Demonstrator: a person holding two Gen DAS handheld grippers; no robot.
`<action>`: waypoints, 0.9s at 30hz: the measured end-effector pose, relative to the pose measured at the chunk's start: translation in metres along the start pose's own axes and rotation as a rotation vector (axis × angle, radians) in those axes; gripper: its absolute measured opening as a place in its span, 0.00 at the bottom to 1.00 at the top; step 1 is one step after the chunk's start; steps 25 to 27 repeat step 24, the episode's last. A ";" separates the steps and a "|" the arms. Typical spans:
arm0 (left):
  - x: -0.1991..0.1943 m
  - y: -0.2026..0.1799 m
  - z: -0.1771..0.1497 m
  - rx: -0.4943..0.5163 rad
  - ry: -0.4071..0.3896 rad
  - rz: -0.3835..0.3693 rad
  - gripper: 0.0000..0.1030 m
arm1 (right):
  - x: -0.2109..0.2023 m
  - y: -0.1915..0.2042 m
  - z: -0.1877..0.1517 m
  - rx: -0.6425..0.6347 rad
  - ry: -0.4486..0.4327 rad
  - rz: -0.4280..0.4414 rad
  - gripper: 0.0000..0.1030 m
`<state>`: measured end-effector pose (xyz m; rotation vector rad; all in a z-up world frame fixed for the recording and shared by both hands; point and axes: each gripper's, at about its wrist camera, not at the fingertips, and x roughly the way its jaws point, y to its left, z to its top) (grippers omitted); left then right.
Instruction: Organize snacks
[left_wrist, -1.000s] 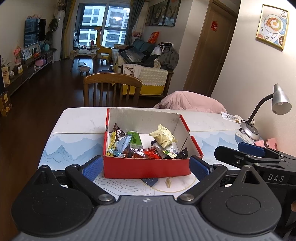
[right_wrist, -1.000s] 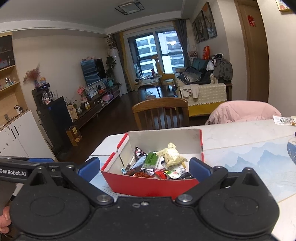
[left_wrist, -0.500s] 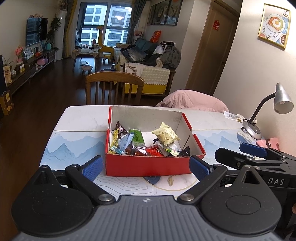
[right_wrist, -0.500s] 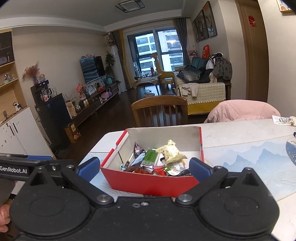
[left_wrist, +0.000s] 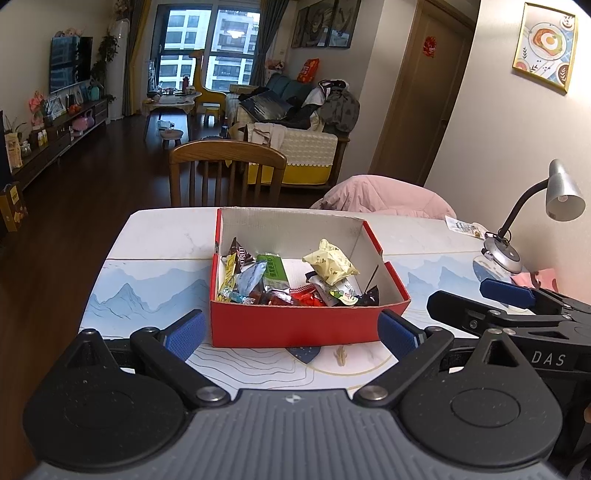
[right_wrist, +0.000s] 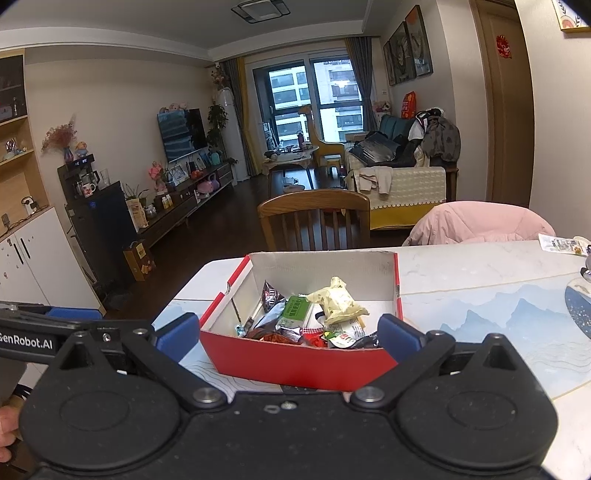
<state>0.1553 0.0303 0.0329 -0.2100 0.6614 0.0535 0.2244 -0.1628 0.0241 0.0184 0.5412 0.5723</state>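
Red snack box (left_wrist: 295, 325) between spread tongs (left_wrist: 291, 332)

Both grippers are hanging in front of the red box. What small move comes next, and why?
Probably ease the right gripper forward over the red cardboard box toward the pale yellow snack packet. Both grippers are open and empty, short of the box, and that packet sits on top of the pile, free to pinch.

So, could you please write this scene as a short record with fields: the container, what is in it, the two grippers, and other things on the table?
container: red box, open top, on the table
contents: mixed snack packets, among them a pale yellow packet and a green packet
left gripper: open, empty, before the box
right gripper: open, empty, before the box
also on table: desk lamp
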 end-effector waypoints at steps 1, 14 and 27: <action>0.000 0.000 0.000 -0.001 0.001 0.000 0.97 | 0.000 0.000 0.000 0.002 0.002 0.001 1.00; 0.002 0.001 -0.005 -0.003 0.026 -0.004 0.97 | 0.001 -0.003 -0.004 0.017 0.020 0.001 1.00; 0.003 0.003 -0.007 -0.007 0.041 -0.020 0.97 | 0.001 -0.001 -0.009 0.024 0.027 -0.006 1.00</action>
